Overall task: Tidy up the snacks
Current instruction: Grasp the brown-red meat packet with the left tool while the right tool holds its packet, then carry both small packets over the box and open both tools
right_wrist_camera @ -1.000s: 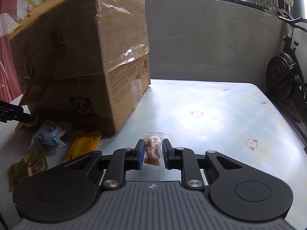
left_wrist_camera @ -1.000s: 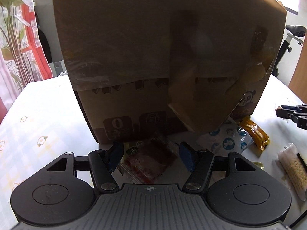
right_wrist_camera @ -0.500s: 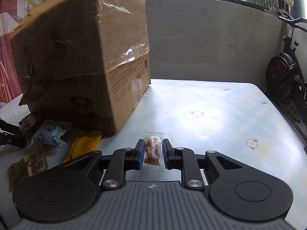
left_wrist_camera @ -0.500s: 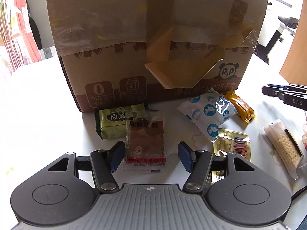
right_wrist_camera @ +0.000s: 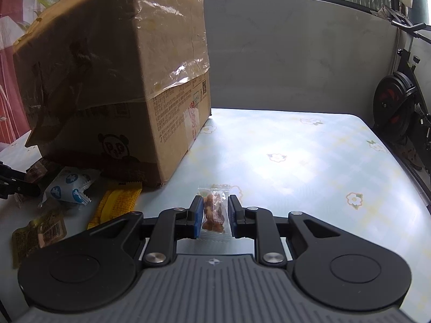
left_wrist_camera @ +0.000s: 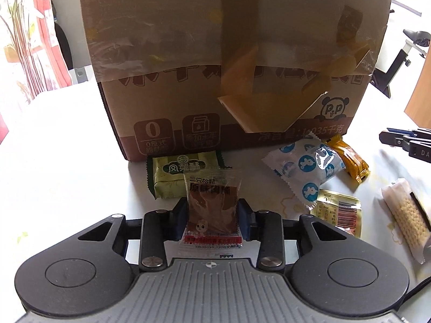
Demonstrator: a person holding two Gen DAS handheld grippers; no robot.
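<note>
change since earlier frame: the left gripper was standing wide with the brown jerky packet loose between its pads; it is now clamping that packet by both side edges; the right gripper is staying as it was
left gripper: pads pressed together onto the jerky packet, which is lying low over the table, overlapping the green pastry pack in front of the cardboard box
right gripper: jaws pinching a small clear nut packet across its width, just above the flowered tablecloth, beside the box corner
remaining snacks: blue-and-white pouch, orange bar, gold sachet and cracker sleeve are lying loose to the right
handling, jerky packet: judged light, thin and floppy; the glossy film is likely slippery; a grip across the filled middle is holding better than one on the empty sealed margin
handling, nut packet: judged light with hard lumpy contents; the film may be creeping between the pads if squeezed only at the seam
risk: either packet may be sagging or twisting when lifted
</note>
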